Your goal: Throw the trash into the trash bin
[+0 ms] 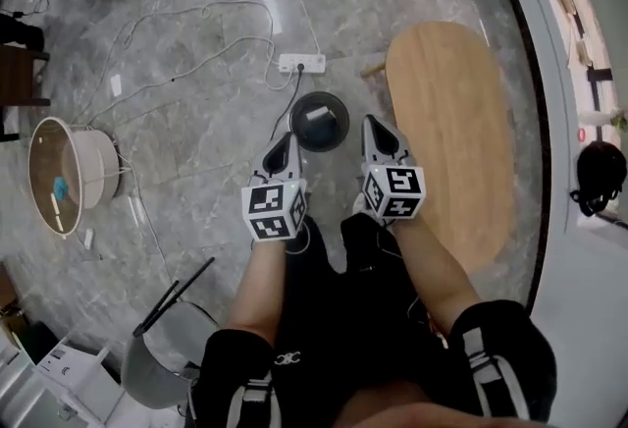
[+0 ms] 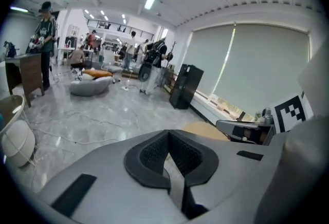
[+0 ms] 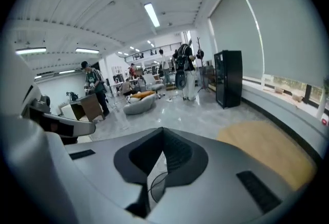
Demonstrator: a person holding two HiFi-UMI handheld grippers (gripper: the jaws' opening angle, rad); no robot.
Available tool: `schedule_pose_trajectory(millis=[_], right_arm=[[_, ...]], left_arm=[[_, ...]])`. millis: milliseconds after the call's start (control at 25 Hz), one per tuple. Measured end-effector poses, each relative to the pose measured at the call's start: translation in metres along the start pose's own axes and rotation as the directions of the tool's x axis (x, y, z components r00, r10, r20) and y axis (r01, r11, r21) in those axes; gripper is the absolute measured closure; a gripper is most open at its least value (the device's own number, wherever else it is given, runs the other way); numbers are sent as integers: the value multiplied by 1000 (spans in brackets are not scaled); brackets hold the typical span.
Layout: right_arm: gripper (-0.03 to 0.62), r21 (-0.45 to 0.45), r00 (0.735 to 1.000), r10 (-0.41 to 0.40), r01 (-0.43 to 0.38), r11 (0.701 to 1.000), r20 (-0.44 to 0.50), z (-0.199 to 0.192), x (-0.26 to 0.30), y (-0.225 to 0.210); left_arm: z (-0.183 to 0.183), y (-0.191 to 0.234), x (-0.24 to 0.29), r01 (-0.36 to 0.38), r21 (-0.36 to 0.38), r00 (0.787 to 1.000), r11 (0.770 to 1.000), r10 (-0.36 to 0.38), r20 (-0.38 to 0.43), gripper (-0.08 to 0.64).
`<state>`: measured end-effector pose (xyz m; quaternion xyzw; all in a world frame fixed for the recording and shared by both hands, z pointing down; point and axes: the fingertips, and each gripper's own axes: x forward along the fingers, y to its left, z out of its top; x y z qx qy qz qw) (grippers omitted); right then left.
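A round black trash bin (image 1: pixel 319 120) stands on the grey marble floor, straight ahead of both grippers in the head view. What lies inside it I cannot make out, and no loose trash shows in any view. My left gripper (image 1: pixel 287 137) is held high near the camera, just left of the bin, jaws shut with nothing in them (image 2: pixel 167 133). My right gripper (image 1: pixel 375 123) hangs just right of the bin, also shut and holding nothing (image 3: pixel 162 129). Both point out over the room, tilted slightly down.
An oval wooden table (image 1: pixel 446 122) lies right of the bin. A white power strip (image 1: pixel 301 63) with trailing cables sits beyond the bin. A round side table (image 1: pixel 69 171) stands at the left, a grey chair (image 1: pixel 157 362) at lower left. People stand far off (image 2: pixel 45 38).
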<state>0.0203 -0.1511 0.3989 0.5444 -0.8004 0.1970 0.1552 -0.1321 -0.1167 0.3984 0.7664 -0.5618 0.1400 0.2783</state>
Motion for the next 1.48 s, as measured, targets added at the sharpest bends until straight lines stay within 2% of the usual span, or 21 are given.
schedule_pose_trajectory(millis=[120,320,520,640,800,920,1200,1480], right_arm=[[581,-2,995,-1,1,1000,99,66,-53,2],[581,26,969,4,-11,1000,248,164,-133,6],[581,-1,916,46,-50,999,398,254,-192,20],[581,-23,887,57,-52,998,458,287,-212,28],[581,-31,866,70,-63,998,495,306,-227,34],[581,-28,869,69,-64,998,489,304,-228,35],[581,-23,874,78,-76,997,479,297,-228,42],[581,0,890,63,-71,997,452,291,-223,33]], left_arm=[[61,-32,-36,-5,65,997,998,0,74,548],[150,-91,-100,26,114,982,993,-47,180,548],[217,-137,-153,50,193,958,980,-101,267,548],[248,-151,-173,46,232,935,972,-124,333,548],[280,-161,-194,48,220,901,974,-137,411,548],[287,-164,-202,43,231,889,972,-142,436,548],[279,-162,-204,42,236,893,971,-142,426,548],[277,-165,-200,42,232,896,972,-139,421,548]])
